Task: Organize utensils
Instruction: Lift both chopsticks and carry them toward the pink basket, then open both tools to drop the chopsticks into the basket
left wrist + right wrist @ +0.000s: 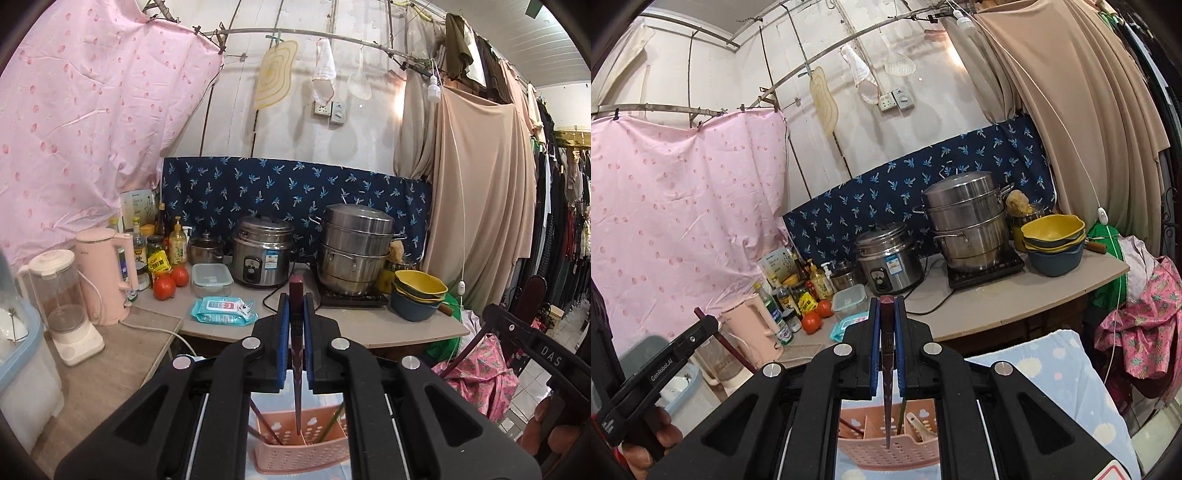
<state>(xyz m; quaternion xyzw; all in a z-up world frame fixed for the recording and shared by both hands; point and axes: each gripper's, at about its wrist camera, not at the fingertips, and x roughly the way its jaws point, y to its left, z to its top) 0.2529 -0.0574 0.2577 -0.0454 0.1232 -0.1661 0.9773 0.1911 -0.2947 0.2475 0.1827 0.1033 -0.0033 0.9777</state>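
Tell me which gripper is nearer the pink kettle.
Left. The left gripper hovers in front of the kettle; the right gripper is farther right, above the pink basket.

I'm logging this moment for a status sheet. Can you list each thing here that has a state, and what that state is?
Left tongs: shut on a dark chopstick.
Right tongs: shut on a second dark chopstick.
Pink utensil basket: upright, utensils standing in it.
Rice cooker: lid on.
Steamer pot: lid on.
Clear container: lid on.
Bowls: stacked.
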